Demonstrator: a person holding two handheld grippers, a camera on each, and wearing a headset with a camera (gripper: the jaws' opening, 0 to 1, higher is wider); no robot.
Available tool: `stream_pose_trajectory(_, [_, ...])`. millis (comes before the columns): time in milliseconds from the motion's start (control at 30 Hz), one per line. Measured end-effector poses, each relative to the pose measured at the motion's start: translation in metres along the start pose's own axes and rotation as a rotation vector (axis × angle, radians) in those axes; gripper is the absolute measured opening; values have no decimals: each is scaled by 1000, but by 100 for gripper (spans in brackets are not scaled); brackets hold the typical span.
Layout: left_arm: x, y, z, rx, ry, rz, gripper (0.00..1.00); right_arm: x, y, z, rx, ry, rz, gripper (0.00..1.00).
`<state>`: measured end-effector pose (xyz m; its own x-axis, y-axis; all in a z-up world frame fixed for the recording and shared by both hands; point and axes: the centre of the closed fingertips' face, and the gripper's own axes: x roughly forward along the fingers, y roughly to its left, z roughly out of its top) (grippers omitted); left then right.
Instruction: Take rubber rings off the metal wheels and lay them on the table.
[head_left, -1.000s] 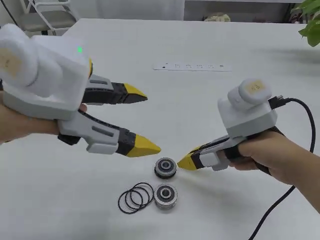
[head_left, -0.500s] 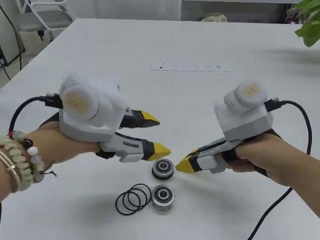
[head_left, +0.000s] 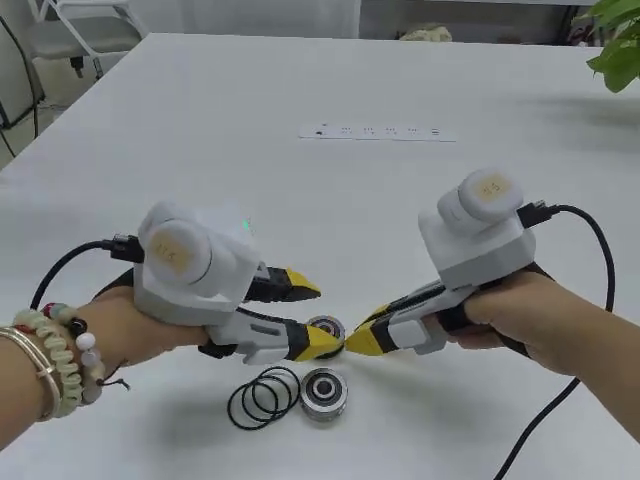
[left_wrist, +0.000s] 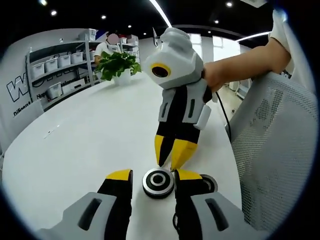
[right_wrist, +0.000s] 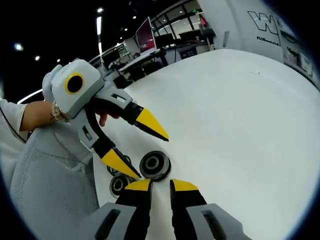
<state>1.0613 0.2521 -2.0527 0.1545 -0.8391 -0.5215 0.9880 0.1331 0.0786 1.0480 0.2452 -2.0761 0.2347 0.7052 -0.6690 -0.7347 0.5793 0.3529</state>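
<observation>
Two metal wheels lie on the white table. The farther wheel sits between the jaws of my left gripper, which is open, one jaw on each side of it. My right gripper points at that wheel's rim from the other side, its jaws a narrow gap apart with nothing between them. The nearer wheel lies flat next to three loose black rubber rings.
A white power strip lies farther back on the table. A black cable trails from the right gripper to the table's near edge. A green plant stands at the far right. A mesh chair back is close behind.
My left gripper has come down and to the right, so its open jaws now straddle the farther wheel. The right gripper edged left toward the same wheel.
</observation>
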Motion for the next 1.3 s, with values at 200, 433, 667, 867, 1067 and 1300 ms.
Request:
stream_pose_trajectory(200, [2, -4, -6, 18, 8, -23, 18, 2, 0, -1, -30, 0, 1, 14])
stream_pose_trajectory(433, [0, -7, -8, 24, 8, -45, 12, 5, 2, -1, -75, 8, 0, 14])
stream_pose_trajectory(667, [-1, -1, -10, -36, -15, -29, 8, 6, 5, 2, -146, -3, 3, 16])
stream_pose_trajectory(867, [-1, -4, -9, -27, -19, -40, 8, 8, 5, 0, -176, -1, 6, 15])
stream_pose_trajectory(1067, [0, -6, -8, -20, -27, -48, 8, 10, 9, 1, -174, -12, 23, 17])
stream_pose_trajectory(1300, [1, -7, -7, -25, -31, -49, 8, 11, 8, -1, -245, 5, 8, 13])
